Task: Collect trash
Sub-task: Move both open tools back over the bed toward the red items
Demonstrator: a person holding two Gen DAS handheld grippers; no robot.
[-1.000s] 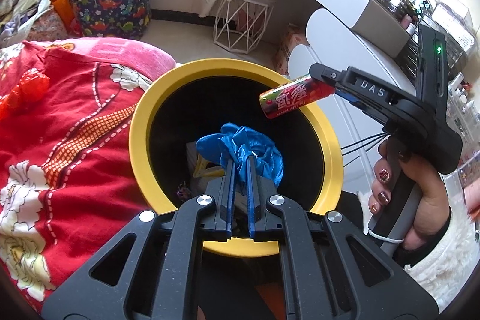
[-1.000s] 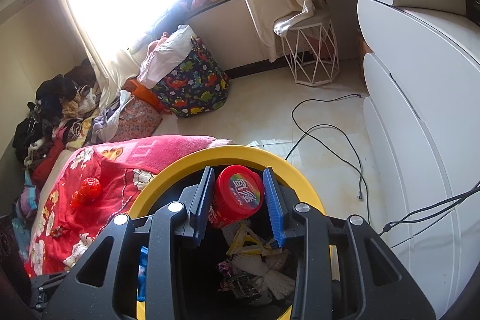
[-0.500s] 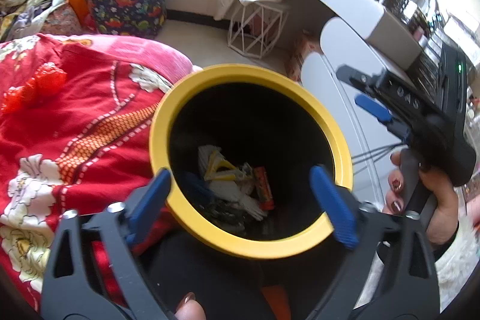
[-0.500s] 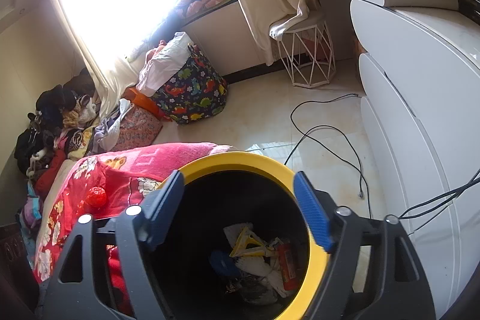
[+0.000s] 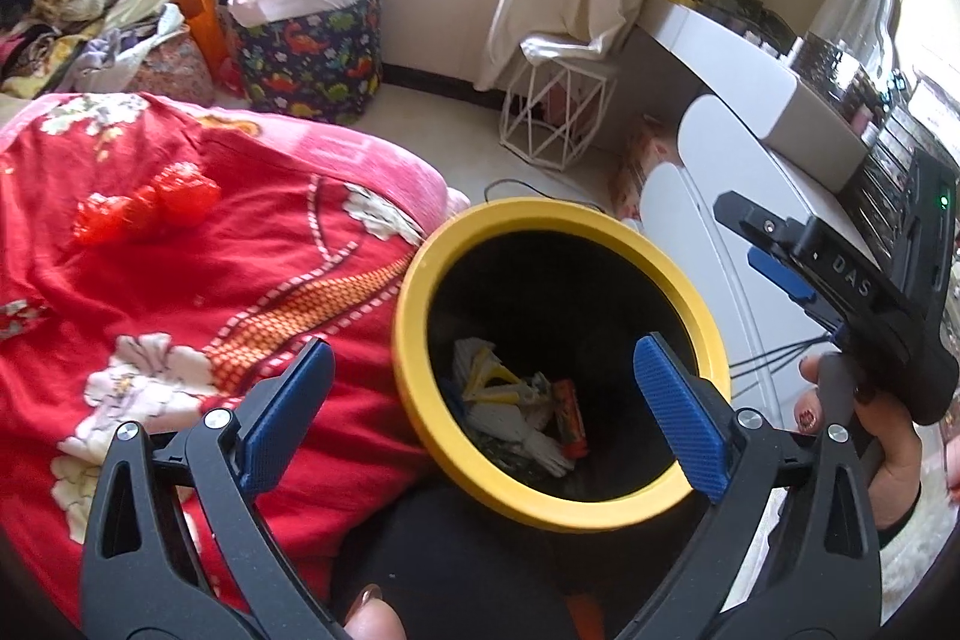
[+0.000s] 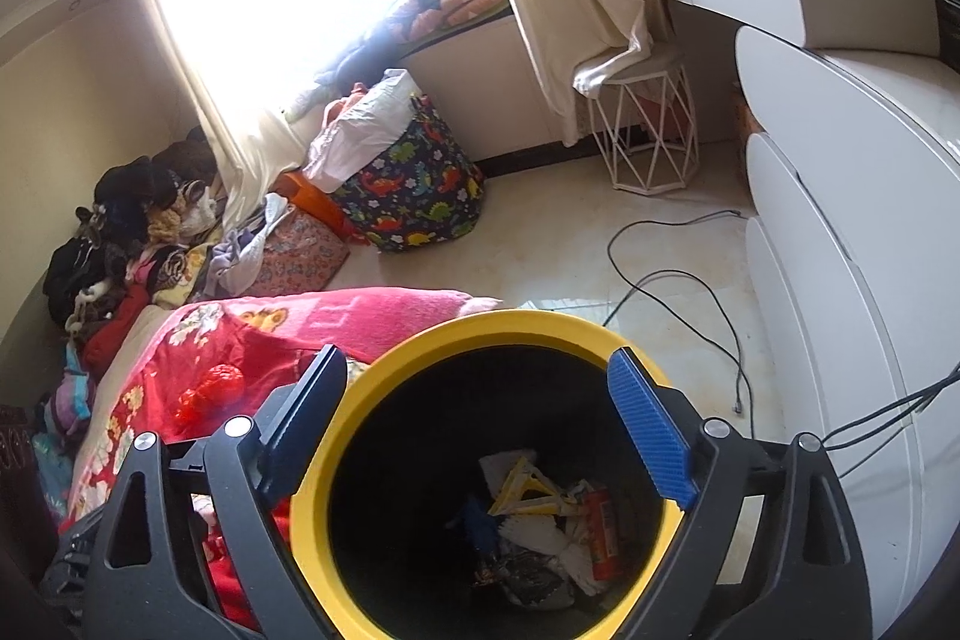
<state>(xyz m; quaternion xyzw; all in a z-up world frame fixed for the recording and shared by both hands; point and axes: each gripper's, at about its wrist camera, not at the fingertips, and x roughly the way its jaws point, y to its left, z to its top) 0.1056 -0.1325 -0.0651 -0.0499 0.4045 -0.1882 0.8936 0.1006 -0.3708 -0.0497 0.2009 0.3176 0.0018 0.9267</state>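
A black trash bin with a yellow rim (image 5: 420, 412) (image 6: 312, 514) stands beside the bed. Inside lie white paper, a yellow piece, blue wrap and the red can (image 5: 569, 418) (image 6: 602, 531). My left gripper (image 5: 486, 418) is open and empty above the bin's near left edge. My right gripper (image 6: 480, 430) is open and empty over the bin mouth; it also shows in the left wrist view (image 5: 774, 256) at the bin's right. A crumpled red wrapper (image 5: 147, 207) (image 6: 210, 391) lies on the red blanket (image 5: 180, 316), left of the bin.
A white rounded cabinet (image 6: 852, 244) stands right of the bin, with black cables (image 6: 672, 280) on the floor. A white wire stool (image 6: 651, 142), a dinosaur-print basket (image 6: 408, 184) and piles of clothes (image 6: 120, 244) lie by the window.
Both grippers opened. The blue wrap dropped from the left one and the red can from the right one into the bin. The left gripper then drew back and leftward.
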